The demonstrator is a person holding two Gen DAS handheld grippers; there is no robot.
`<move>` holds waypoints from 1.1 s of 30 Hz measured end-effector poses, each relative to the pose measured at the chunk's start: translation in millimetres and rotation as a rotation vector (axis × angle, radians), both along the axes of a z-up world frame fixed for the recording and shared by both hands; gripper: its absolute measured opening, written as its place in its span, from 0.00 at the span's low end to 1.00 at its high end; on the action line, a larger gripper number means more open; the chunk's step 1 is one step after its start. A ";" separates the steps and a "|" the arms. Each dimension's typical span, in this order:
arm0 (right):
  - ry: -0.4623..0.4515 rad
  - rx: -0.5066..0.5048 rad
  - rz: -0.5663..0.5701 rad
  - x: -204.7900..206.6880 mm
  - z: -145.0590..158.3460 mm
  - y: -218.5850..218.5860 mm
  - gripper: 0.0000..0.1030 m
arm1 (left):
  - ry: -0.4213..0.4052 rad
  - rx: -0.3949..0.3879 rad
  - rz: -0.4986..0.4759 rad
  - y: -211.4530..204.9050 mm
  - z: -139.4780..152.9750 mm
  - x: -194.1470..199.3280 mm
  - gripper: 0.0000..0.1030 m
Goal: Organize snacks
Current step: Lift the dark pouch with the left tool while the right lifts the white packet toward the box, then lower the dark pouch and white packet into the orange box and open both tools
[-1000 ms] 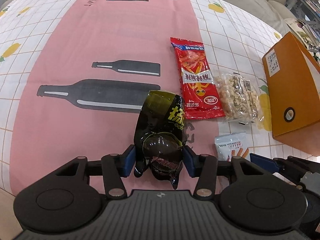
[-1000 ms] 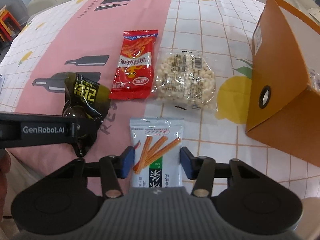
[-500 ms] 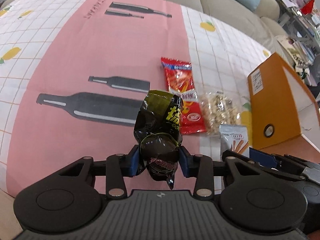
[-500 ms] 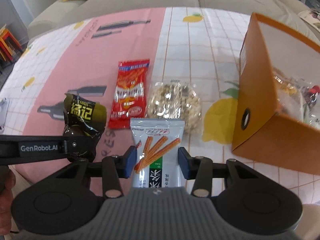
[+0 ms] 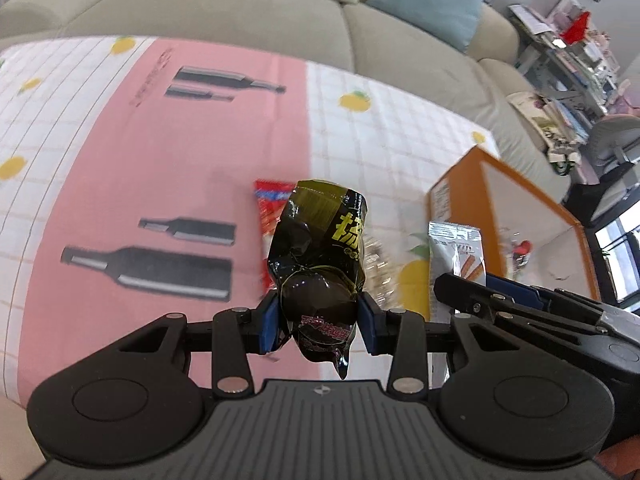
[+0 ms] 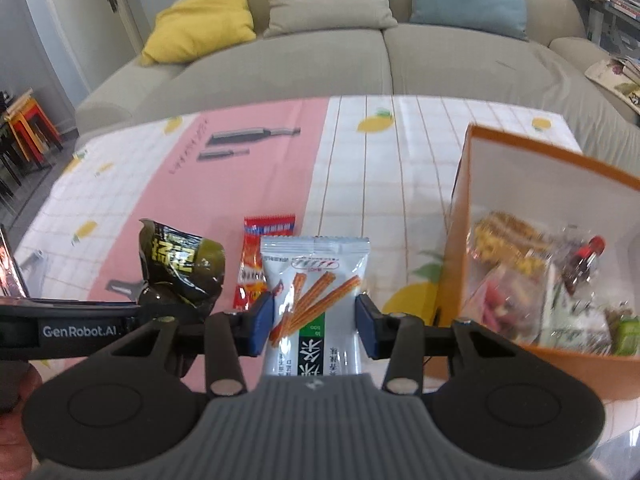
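Observation:
My left gripper (image 5: 318, 322) is shut on a crumpled black and olive snack packet (image 5: 320, 256), held up above the tablecloth; the same packet (image 6: 180, 272) shows at the left of the right wrist view. My right gripper (image 6: 316, 324) is shut on a white packet with orange sticks printed on it (image 6: 316, 292), also lifted, and seen again as the white packet (image 5: 456, 252) in the left wrist view. An open orange box (image 6: 456, 232) with several snacks inside stands to the right. A red packet (image 6: 260, 256) lies on the table behind the held ones.
A clear bag of pale nuggets (image 5: 376, 264) lies half hidden behind the black packet. The table wears a pink and white cloth (image 6: 248, 184) with bottle and lemon prints. A grey sofa (image 6: 320, 64) with cushions runs along the far edge.
Both grippers have risen from the table with their packets, and both views now tip up to show the sofa. The left jaws closed tighter on the black packet.

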State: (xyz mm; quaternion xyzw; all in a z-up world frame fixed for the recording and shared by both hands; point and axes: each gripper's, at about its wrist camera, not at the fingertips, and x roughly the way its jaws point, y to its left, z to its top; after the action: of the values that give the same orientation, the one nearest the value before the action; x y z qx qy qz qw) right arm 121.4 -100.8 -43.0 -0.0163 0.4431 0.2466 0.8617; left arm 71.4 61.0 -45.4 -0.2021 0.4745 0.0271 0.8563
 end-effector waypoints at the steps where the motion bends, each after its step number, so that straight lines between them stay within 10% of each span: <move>1: -0.005 0.006 0.002 1.2 5.8 -4.0 0.42 | -0.009 -0.002 -0.008 -3.5 5.7 2.2 0.44; 15: -0.162 0.004 -0.075 26.4 89.3 -95.4 0.42 | -0.137 -0.004 -0.222 -86.5 66.8 49.3 0.44; 33: -0.124 -0.190 -0.196 93.2 53.0 -177.9 0.42 | -0.089 -0.039 -0.454 -191.6 45.9 134.1 0.44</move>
State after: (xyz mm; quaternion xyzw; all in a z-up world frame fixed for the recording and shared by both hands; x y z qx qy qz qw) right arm 214.6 -278.7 10.0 -0.0699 0.4100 0.1168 0.9019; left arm 205.5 -130.6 0.5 -0.1077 0.4699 -0.1847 0.8565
